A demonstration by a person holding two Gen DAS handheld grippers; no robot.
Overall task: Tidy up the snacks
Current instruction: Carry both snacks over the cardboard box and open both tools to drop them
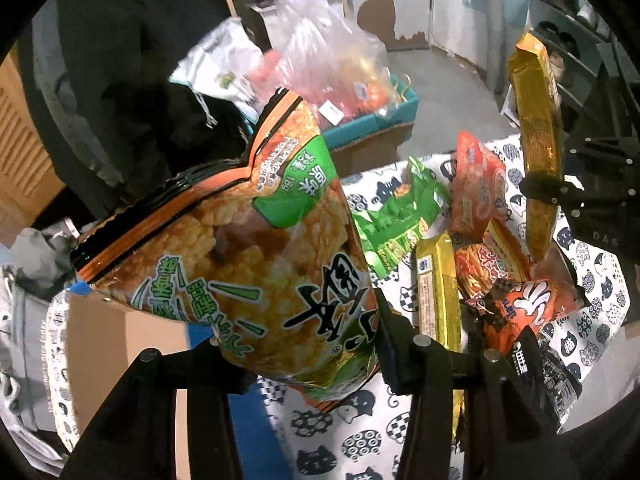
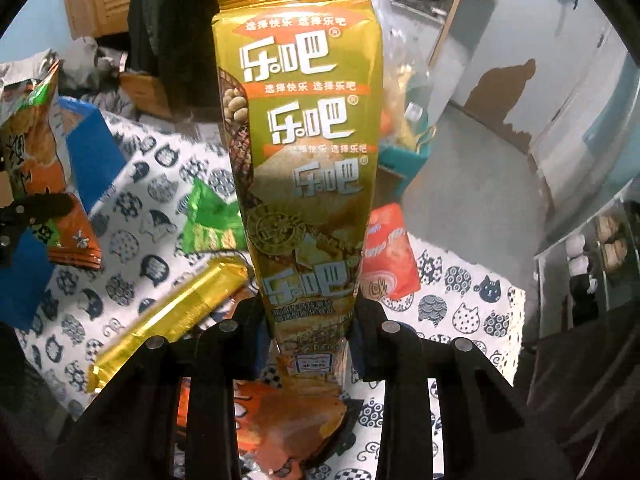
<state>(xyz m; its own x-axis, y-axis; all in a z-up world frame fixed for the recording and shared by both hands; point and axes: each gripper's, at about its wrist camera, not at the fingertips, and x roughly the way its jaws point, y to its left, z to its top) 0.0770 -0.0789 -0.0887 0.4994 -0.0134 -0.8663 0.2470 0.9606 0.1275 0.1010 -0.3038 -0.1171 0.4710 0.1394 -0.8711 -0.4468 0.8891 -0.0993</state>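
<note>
My left gripper (image 1: 298, 346) is shut on an orange and green rice cracker bag (image 1: 260, 240) and holds it up above the cat-print cloth (image 1: 352, 428). The same bag shows at the left of the right wrist view (image 2: 40, 152). My right gripper (image 2: 310, 316) is shut on a tall gold snack pack (image 2: 304, 140), held upright above the table. That pack and the right gripper (image 1: 540, 192) show at the right of the left wrist view. Loose snacks lie on the cloth: a green bag (image 1: 400, 216), a red bag (image 1: 478, 188), a gold pack (image 1: 436, 280) and an orange bag (image 1: 520, 308).
A blue-edged cardboard box (image 1: 120, 344) stands at the table's left; it also shows in the right wrist view (image 2: 94, 152). On the floor beyond sits a teal box (image 1: 372, 120) with a clear plastic bag of goods (image 1: 328, 56). A shelf unit (image 2: 600, 264) stands at right.
</note>
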